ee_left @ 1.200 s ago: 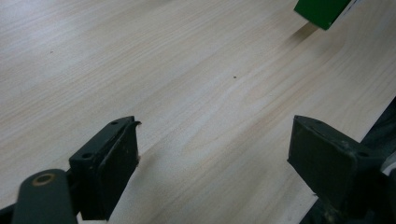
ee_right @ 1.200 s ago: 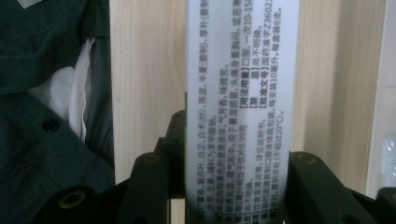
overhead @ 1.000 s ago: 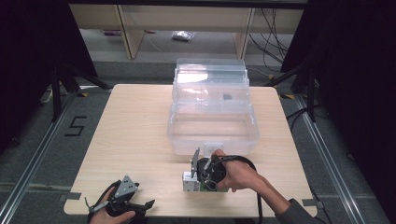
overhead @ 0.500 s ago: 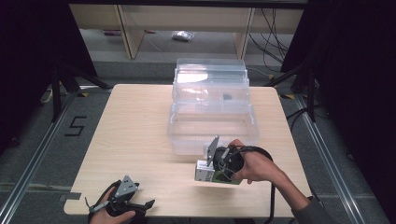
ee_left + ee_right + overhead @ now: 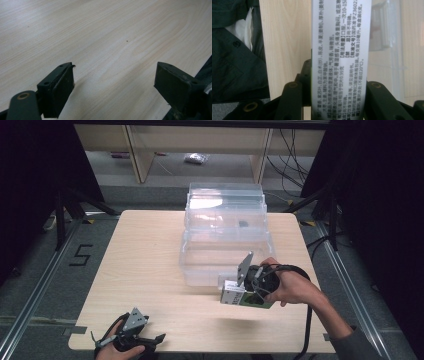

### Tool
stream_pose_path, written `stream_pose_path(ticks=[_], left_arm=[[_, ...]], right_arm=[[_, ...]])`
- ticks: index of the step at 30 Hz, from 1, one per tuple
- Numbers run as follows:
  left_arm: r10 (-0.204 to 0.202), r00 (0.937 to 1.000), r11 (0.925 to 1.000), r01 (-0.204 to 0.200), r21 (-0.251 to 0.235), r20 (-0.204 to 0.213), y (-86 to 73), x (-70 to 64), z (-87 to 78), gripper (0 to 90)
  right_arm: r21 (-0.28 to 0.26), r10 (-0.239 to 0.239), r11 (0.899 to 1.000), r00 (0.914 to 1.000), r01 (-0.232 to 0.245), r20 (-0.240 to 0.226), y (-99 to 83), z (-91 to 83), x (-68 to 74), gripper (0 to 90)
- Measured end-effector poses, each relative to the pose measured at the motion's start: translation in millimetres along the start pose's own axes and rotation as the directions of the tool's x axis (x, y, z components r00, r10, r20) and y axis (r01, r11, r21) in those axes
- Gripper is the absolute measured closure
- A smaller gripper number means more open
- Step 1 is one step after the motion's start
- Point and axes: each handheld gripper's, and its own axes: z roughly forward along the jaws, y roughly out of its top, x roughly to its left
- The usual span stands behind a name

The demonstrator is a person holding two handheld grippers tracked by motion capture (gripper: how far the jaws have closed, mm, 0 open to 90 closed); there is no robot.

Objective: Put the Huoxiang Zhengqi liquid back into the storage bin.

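Light wood-grain table (image 5: pixel 145 270), rectangular. A clear plastic storage bin (image 5: pixel 225 237) with tiered compartments sits on it, toward the far centre-right.

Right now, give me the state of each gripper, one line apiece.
Left gripper: open, nothing between its fingers, low over the table.
Right gripper: shut on the small printed box, held above the table.

Overhead light falls evenly on the pale table (image 5: pixel 150 270) while the surroundings sink into black. Glare whitens the clear bins (image 5: pixel 225 225). Up close, the printed box (image 5: pixel 340 50) reads soft and overexposed, its backdrop blurred
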Motion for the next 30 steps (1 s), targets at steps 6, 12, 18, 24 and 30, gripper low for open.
stream_pose_path(ticks=[6, 12, 18, 24, 30], left_arm=[[-0.003, 1.0000, 1.0000, 0.003, 0.000, -0.004, 0.0, -0.1, -0.4, 15.4], [-0.002, 1.0000, 1.0000, 0.002, -0.002, -0.006, -0.3, 0.0, 0.5, 15.5], [-0.001, 1.0000, 1.0000, 0.001, 0.008, -0.006, -0.2, -0.2, 0.4, 15.4], [-0.005, 1.0000, 1.0000, 0.006, 0.002, -0.007, -0.5, 0.5, 0.3, 15.5], [-0.003, 1.0000, 1.0000, 0.003, 0.004, -0.007, -0.2, 0.3, -0.1, 15.4]], right_arm=[[-0.025, -0.008, 1.000, 0.9999, 0.008, -0.007, -5.7, -6.2, -8.4, 64.8], [-0.018, 0.027, 0.999, 0.9996, -0.027, 0.008, -10.0, -15.0, -15.2, 64.9], [-0.025, 0.020, 0.999, 0.9996, -0.020, 0.018, -13.9, -26.6, -27.3, 65.0], [-0.021, 0.034, 0.999, 0.9994, -0.034, 0.000, -8.7, -32.4, -36.1, 65.0], [-0.026, 0.013, 1.000, 0.9999, -0.014, -0.009, -1.0, -36.0, -46.9, 65.0]])
